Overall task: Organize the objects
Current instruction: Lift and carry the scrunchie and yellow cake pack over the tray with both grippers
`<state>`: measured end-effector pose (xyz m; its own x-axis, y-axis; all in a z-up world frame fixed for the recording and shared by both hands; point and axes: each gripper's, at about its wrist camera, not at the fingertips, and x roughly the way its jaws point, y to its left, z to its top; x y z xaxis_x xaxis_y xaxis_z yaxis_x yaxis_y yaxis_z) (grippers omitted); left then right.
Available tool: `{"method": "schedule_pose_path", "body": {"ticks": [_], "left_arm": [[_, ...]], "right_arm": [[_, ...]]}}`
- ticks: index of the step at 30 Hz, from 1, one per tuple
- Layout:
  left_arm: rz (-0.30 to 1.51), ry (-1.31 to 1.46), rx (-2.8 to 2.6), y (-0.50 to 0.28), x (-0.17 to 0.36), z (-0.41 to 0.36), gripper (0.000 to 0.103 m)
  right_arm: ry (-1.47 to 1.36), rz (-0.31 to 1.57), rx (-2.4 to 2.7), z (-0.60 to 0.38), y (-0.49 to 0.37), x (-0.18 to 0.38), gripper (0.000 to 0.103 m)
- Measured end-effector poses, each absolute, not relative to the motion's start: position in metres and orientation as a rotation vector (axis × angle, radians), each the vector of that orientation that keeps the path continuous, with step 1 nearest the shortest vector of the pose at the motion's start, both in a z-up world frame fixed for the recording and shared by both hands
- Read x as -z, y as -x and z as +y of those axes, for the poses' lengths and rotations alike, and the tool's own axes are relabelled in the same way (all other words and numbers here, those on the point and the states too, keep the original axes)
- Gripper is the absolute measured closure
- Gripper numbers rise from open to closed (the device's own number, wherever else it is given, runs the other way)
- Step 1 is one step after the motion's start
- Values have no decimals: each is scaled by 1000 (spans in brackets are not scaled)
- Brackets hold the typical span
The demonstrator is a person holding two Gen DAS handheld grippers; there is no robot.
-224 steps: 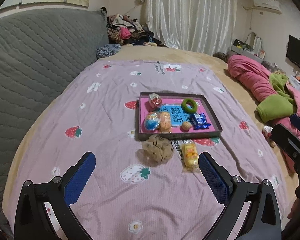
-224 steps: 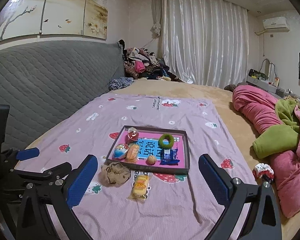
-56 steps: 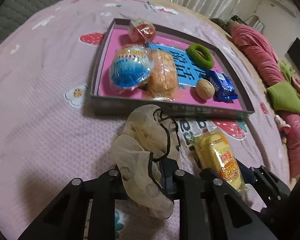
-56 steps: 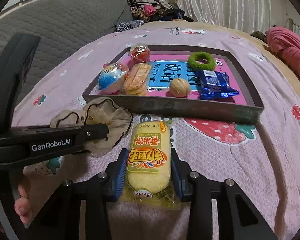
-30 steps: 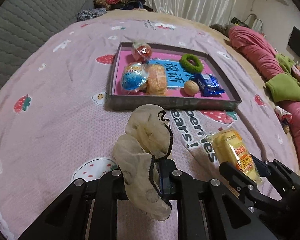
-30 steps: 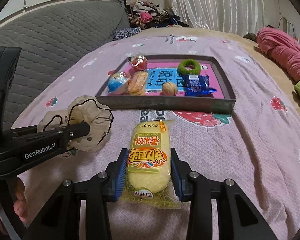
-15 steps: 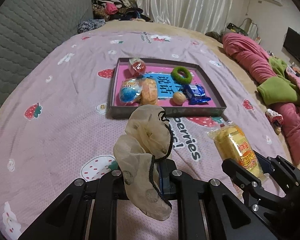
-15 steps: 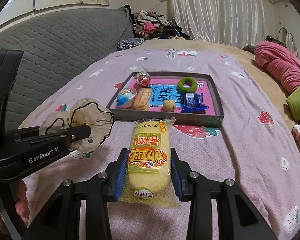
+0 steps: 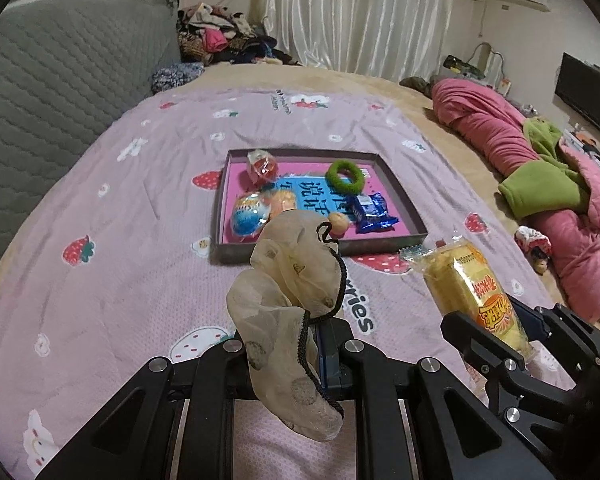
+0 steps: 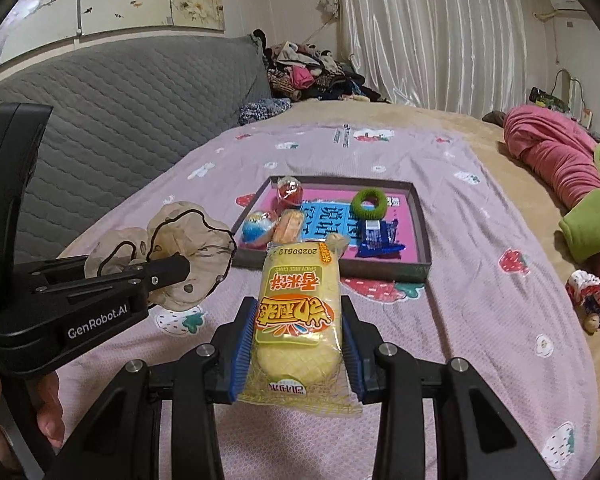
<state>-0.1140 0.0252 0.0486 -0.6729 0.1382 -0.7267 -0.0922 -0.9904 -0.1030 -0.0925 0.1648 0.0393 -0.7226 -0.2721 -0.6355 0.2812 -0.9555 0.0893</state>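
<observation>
Sheer beige scrunchie [image 9: 292, 280], black-trimmed, crumpled, hanging clamped in the left gripper [image 9: 320, 344] above the bedspread. Yellow packaged rice cake [image 10: 300, 304], lengthwise, pinched in the right gripper [image 10: 298, 344]. Dark-rimmed tray [image 10: 422, 236] with pink floor at 12 o'clock, holding snacks and a green ring [image 10: 368, 202].

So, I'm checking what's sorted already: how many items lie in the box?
6: red capsule back left, blue ball and orange pack front left, green ring back, walnut, blue wrapper front right. More may hide.
</observation>
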Motion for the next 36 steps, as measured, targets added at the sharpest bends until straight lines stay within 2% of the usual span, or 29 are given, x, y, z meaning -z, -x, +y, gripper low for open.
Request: {"method": "schedule_pose_path", "body": {"ticks": [18, 36], "left_arm": [[-52, 1110, -2783, 133, -81, 43, 86], [17, 1035, -2799, 194, -95, 68, 86]], "right_arm": [[-861, 56, 2712, 176, 109, -83, 63], [-796, 53, 2761, 196, 163, -100, 63]]}}
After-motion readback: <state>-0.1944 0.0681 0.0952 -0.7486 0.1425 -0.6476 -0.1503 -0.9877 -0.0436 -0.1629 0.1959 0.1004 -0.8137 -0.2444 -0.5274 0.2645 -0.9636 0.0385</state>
